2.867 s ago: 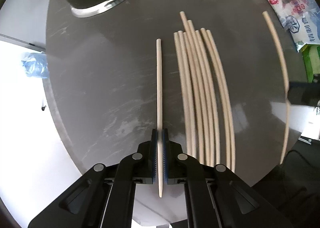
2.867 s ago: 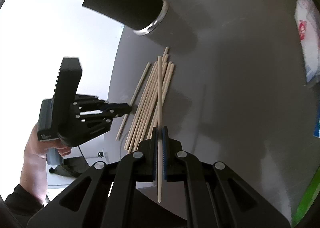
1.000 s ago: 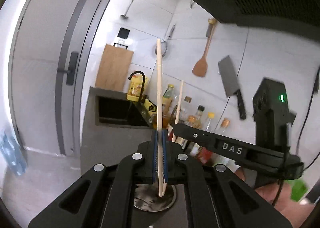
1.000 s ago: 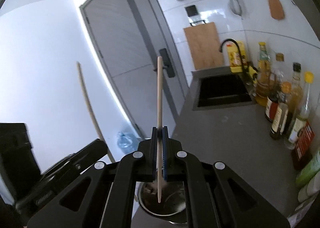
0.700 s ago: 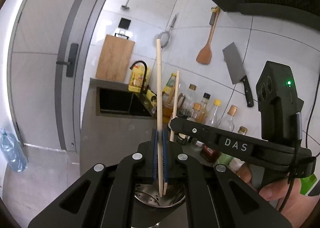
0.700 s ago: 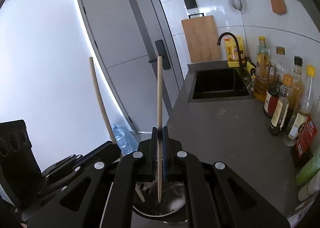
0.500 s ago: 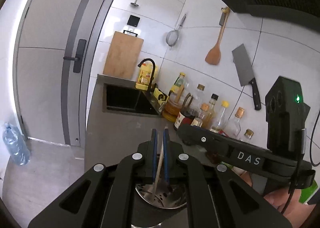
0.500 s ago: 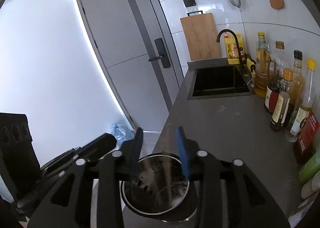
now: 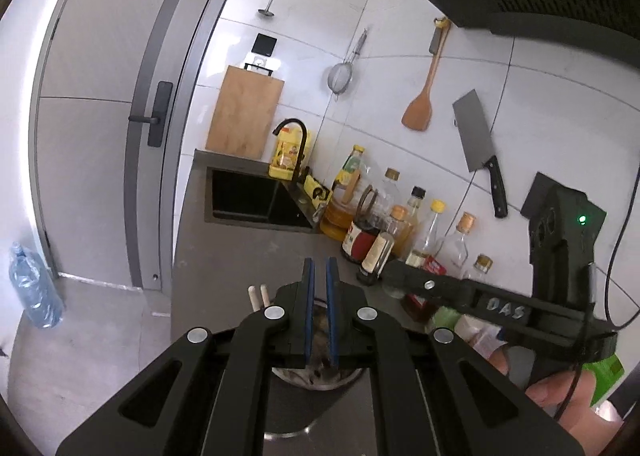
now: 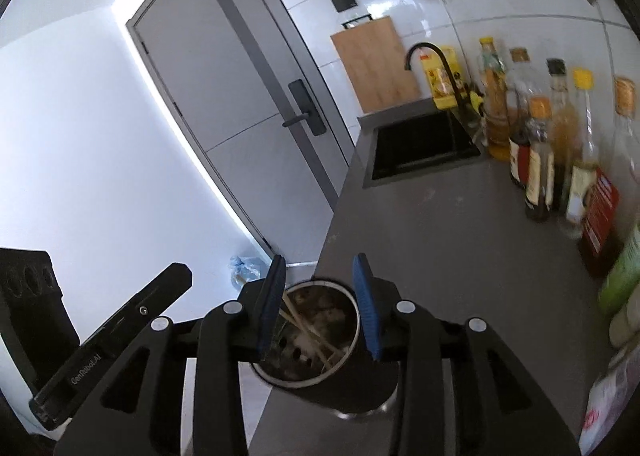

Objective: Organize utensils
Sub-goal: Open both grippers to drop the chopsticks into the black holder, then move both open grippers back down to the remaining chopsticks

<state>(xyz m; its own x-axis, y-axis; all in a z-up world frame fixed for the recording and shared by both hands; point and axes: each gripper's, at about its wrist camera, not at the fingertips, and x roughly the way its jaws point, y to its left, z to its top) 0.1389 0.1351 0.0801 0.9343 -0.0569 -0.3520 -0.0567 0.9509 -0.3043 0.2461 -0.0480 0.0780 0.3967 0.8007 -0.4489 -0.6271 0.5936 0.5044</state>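
Hovering over the utensil holder [image 10: 316,340], both grippers are now empty: the chopsticks [image 10: 306,330] each was pinching a second ago have dropped inside, where they lean against the perforated inner wall. In the left wrist view two pale chopstick tips [image 9: 258,294] poke up just left of the left gripper [image 9: 320,312], whose blue pads stand almost together with nothing between them. The right gripper [image 10: 320,304] is spread, its jaws standing either side of the holder's mouth, with no stick in the gap. I judge that this pair of chopsticks is delivered and both hands are free to go back for more, if any remain on the tabletop [image 10: 440,240].

Much is hidden. The left gripper's body covers most of the holder in its own view, so only a sliver of the metal rim [image 9: 316,378] shows beneath it. The holder's inside is dim and cluttered, and I cannot count the sticks in it. Whether any chopsticks lie loose on the near tabletop cannot be told, since neither camera looks that way. Of the person only part of a hand [image 9: 560,396] on the right gripper's handle shows.
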